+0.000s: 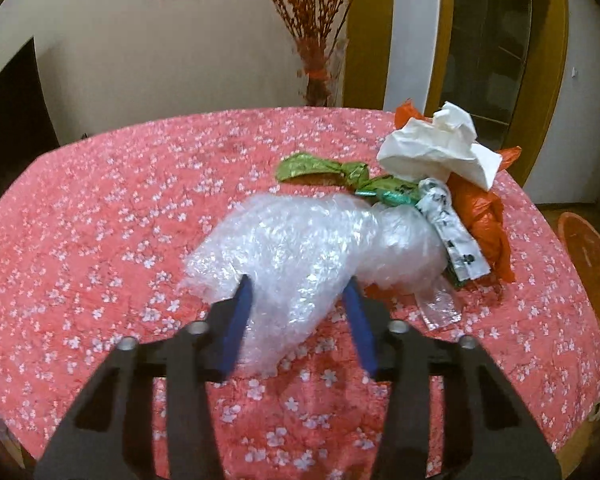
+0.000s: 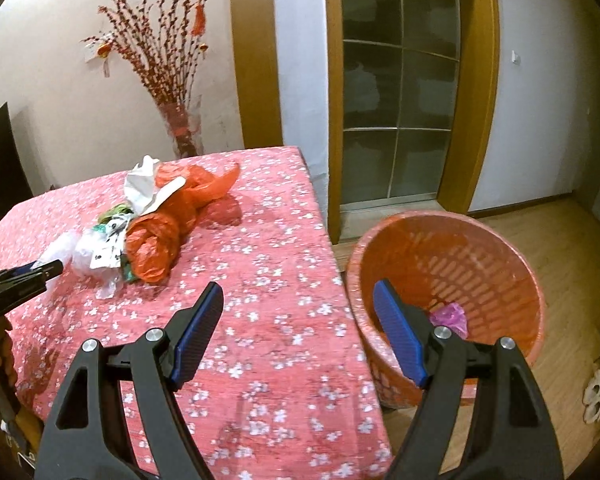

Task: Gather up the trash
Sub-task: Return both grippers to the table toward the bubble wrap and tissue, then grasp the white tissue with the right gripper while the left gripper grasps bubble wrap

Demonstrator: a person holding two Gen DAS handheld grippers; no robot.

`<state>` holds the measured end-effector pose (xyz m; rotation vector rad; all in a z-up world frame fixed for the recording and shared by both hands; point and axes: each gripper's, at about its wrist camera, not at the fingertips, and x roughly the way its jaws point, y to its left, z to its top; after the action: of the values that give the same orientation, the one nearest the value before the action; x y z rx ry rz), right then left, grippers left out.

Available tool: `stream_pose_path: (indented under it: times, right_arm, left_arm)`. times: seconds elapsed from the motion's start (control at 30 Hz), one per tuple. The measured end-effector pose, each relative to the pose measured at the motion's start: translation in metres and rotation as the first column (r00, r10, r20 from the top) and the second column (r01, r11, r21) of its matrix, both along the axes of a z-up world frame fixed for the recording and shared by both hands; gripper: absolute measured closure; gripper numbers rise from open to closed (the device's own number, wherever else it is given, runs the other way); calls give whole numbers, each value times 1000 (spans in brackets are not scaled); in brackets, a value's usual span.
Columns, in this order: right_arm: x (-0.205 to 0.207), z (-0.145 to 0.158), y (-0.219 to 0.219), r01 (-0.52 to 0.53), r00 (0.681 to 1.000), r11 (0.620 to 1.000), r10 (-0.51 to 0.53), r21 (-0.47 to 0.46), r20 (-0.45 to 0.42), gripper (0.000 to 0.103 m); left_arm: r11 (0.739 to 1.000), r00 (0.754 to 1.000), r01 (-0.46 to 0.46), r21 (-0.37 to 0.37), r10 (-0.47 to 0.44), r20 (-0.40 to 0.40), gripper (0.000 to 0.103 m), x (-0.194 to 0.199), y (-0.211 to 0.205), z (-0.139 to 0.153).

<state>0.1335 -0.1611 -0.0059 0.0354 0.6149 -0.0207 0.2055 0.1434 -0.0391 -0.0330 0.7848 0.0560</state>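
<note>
Nothing readable showing anywhere. Black marks running along the white printed wrapper (image 1: 456, 236) in the trash pile, too blurred for making out as letters or figures. Small white tags hanging among the red branches (image 2: 156, 64) by the wall, showing no legible writing. Nothing printed appearing on the orange basket (image 2: 452, 240).

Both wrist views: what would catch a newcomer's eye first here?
A heap of trash in the middle of the pink floral tablecloth: bubble wrap, an orange plastic bag and crumpled white paper. The left gripper straddles the bubble wrap's near end. An orange basket stands on the floor beside the table.
</note>
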Motion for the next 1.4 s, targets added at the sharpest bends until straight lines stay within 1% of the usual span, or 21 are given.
stream_pose_path:
  times: [0.03, 0.1, 0.2, 0.3, 0.47, 0.6, 0.77, 0.83, 0.93, 1.0, 1.07, 1.1, 1.13, 1.17, 1.2, 1.4]
  right_arm:
    - [0, 0, 3, -7, 1000, 1000, 7, -1, -1, 26]
    - [1, -1, 11, -18, 1000, 1000, 18, -3, -4, 26]
    - [5, -1, 23, -43, 999, 999, 43, 2, -8, 26]
    - [10, -1, 37, -71, 997, 997, 71, 6, -8, 26]
    - [23, -1, 66, -128, 992, 992, 128, 7, -5, 27]
    - [45, 1, 87, -172, 985, 985, 172, 35, -4, 39]
    - [83, 1, 115, -220, 975, 972, 222, 88, -17, 47]
    - [96, 0, 128, -234, 971, 969, 236, 81, -23, 51]
    - [118, -5, 150, -252, 967, 967, 253, 30, -34, 59]
    - [130, -9, 157, -251, 967, 968, 251, 5, -45, 62]
    - [139, -14, 160, -252, 966, 968, 251, -9, -59, 71]
    - [143, -17, 161, -251, 966, 968, 249, -19, -71, 84]
    - [147, -20, 162, -251, 965, 967, 248, -32, -85, 95]
    - [148, -22, 162, -252, 964, 967, 248, -39, -94, 96]
    - [146, -21, 159, -255, 964, 966, 252, -32, -84, 96]
    - [115, 5, 134, -257, 966, 966, 257, 3, 21, 97]
  left_arm:
    - [1000, 1000, -2, -8, 2, 0, 68, 0, 3, 0]
    - [1000, 1000, -5, -15, 5, 5, 77, 0, 8, -1]
    - [1000, 1000, -13, -17, 14, 27, 85, -8, 16, 4]
    - [999, 998, -31, -21, 32, 50, 88, -15, 27, 12]
    - [996, 994, -70, -47, 74, 84, 90, -19, 52, 23]
    - [993, 990, -88, -74, 96, 104, 90, -21, 68, 30]
    - [990, 987, -90, -106, 103, 121, 90, -20, 81, 36]
    - [989, 986, -91, -120, 106, 125, 90, -20, 85, 37]
    - [987, 985, -93, -135, 111, 130, 90, -17, 90, 39]
    - [985, 985, -92, -145, 111, 132, 90, -16, 92, 40]
    - [985, 985, -92, -149, 112, 133, 90, -14, 92, 41]
    - [984, 985, -90, -151, 111, 134, 90, -14, 93, 41]
    - [984, 985, -88, -152, 109, 134, 90, -13, 92, 42]
    - [985, 985, -85, -153, 106, 135, 90, -13, 91, 42]
    - [985, 985, -82, -154, 103, 137, 90, -13, 90, 43]
    - [986, 987, -48, -162, 72, 143, 90, -12, 76, 49]
